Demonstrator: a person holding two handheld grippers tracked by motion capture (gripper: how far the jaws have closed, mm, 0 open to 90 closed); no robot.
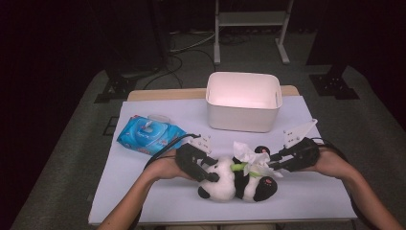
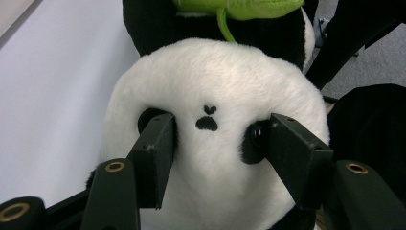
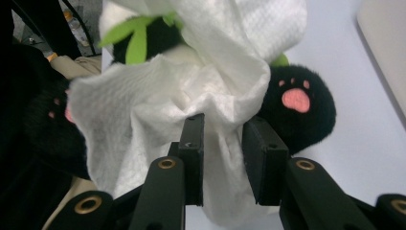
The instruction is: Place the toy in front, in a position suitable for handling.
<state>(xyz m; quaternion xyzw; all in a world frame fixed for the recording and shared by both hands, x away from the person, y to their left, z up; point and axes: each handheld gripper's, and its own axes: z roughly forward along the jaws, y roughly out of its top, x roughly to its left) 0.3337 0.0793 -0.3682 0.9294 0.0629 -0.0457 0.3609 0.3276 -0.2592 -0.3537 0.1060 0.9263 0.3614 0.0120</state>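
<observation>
Panda (image 1: 225,179): lies on worktop (image 1: 143,187), left gripper (image 2: 215,143) fingers clamping its head steady.
Tissue (image 3: 191,96): between right gripper (image 3: 222,158) fingers, loosely held, draped over belly for wiping.

No word, brand, number or sign can be read here. The blue pack of wet wipes (image 1: 149,135) on the surface carries printed markings, but in the high view they are too small and blurred to make out.
</observation>
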